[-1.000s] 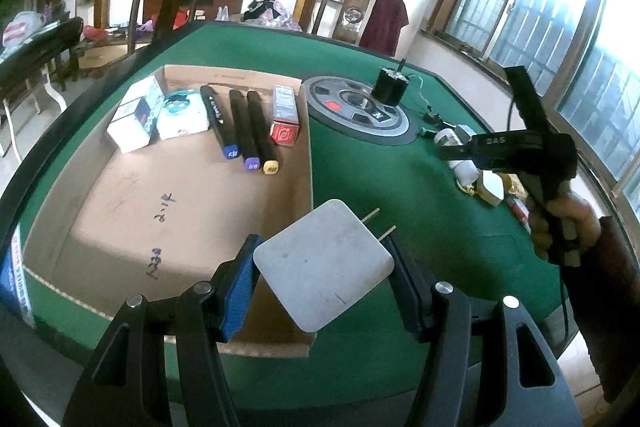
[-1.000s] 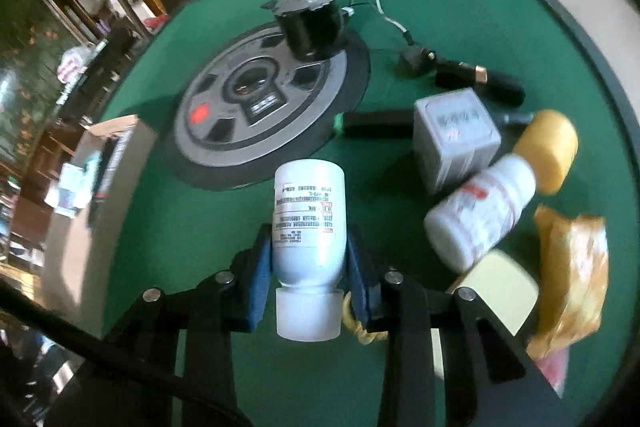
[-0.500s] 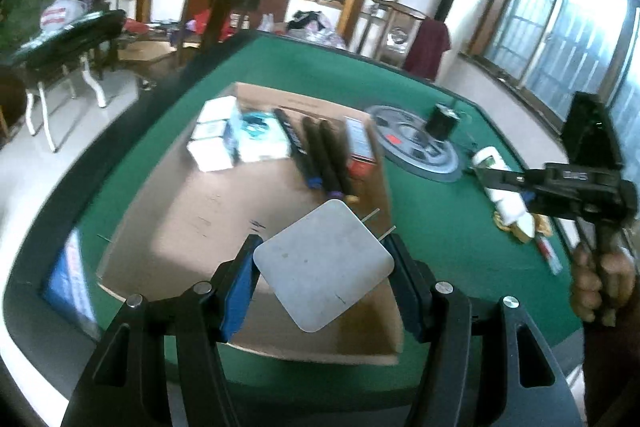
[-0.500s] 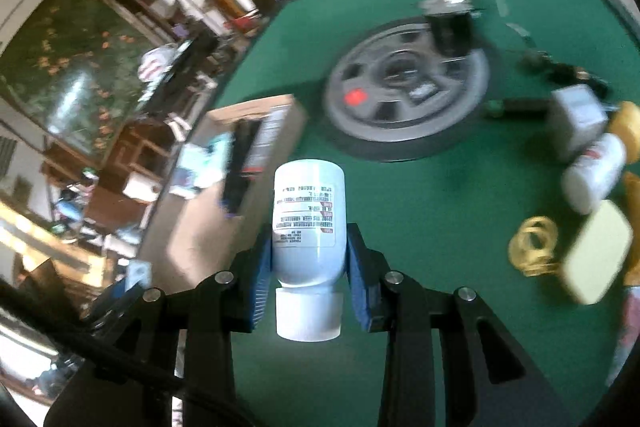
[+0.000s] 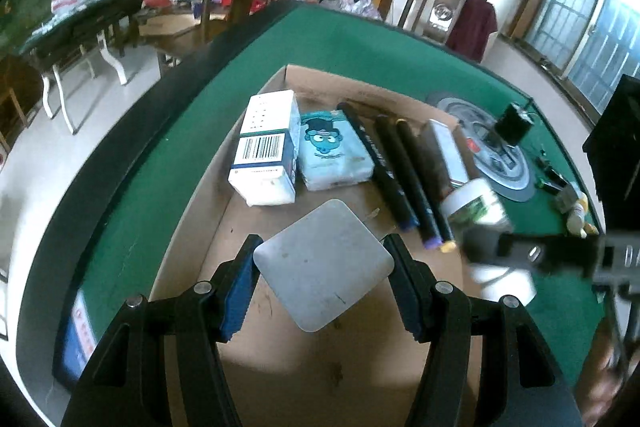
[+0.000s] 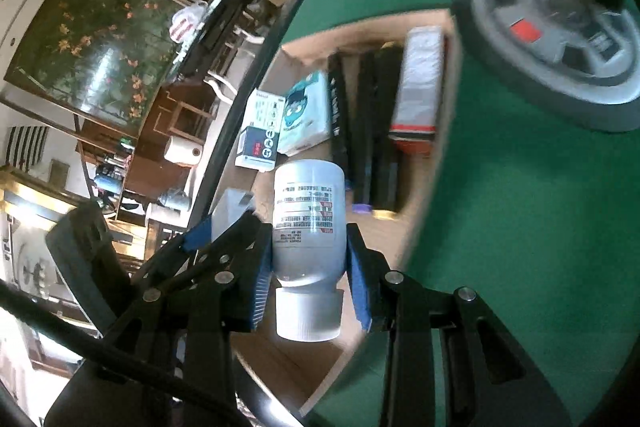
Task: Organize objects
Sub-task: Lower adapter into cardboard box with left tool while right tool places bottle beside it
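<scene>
My left gripper (image 5: 322,247) is shut on a flat white plug adapter (image 5: 324,267) and hangs over the near middle of a cardboard tray (image 5: 280,347) on the green table (image 5: 160,187). My right gripper (image 6: 309,231) is shut on a white pill bottle (image 6: 308,219), cap toward the camera, above the tray's (image 6: 384,239) right side. In the left wrist view the bottle (image 5: 476,205) and right gripper (image 5: 532,255) are blurred, near the tips of the black markers (image 5: 396,167). The left gripper and adapter (image 6: 232,211) show at the left of the right wrist view.
Along the tray's far end lie a white barcode box (image 5: 266,151), a light blue tissue pack (image 5: 332,151), the markers and a red-ended box (image 6: 416,95). Right of the tray sits a grey disc (image 6: 556,39) with a black motor (image 5: 514,125). Small items (image 5: 572,211) lie beyond.
Both grippers have swung left over the cardboard tray. The right one carried the bottle from the clutter at the table's right to the tray's right side. Both grips look unchanged.
</scene>
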